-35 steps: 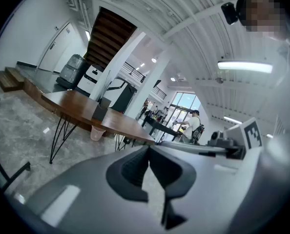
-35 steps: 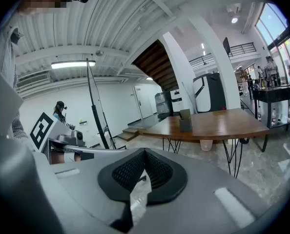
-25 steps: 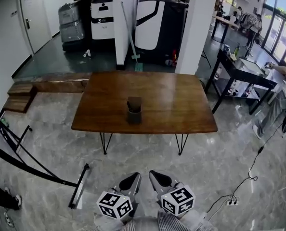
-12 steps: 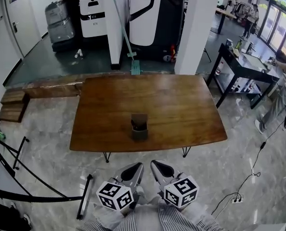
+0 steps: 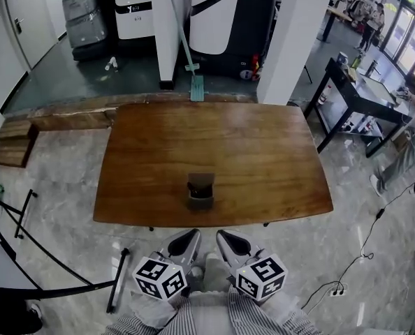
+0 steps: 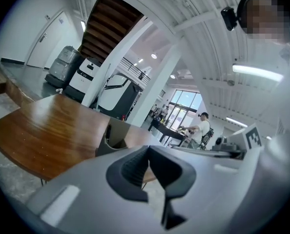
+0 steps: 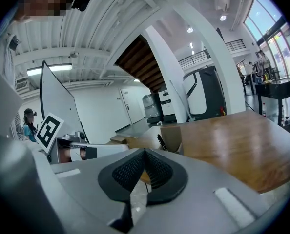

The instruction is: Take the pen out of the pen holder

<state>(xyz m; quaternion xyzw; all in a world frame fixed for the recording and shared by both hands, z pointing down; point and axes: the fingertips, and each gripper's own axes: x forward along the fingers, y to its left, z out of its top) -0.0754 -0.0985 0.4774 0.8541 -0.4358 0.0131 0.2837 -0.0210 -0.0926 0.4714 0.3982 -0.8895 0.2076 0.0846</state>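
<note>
A brown box-shaped pen holder (image 5: 200, 190) stands near the front edge of the wooden table (image 5: 263, 152). A dark pen (image 7: 160, 141) sticks out of it in the right gripper view. The left gripper view shows the holder (image 6: 114, 139) just beyond the jaws. My left gripper (image 5: 186, 239) and right gripper (image 5: 228, 239) are side by side, just short of the table's front edge and a little below the holder in the head view. Both are shut with nothing between the pads: left gripper (image 6: 147, 147), right gripper (image 7: 145, 151).
A long-handled mop (image 5: 188, 47) leans on a white pillar (image 5: 167, 26) behind the table. A black side table (image 5: 361, 96) stands at the right. Wooden steps (image 5: 12, 142) and black stand legs (image 5: 26, 257) are at the left. Cables (image 5: 365, 257) lie on the floor.
The table and pen holder have come closer and lower in the head view as I moved forward. Both grippers stayed shut and side by side.
</note>
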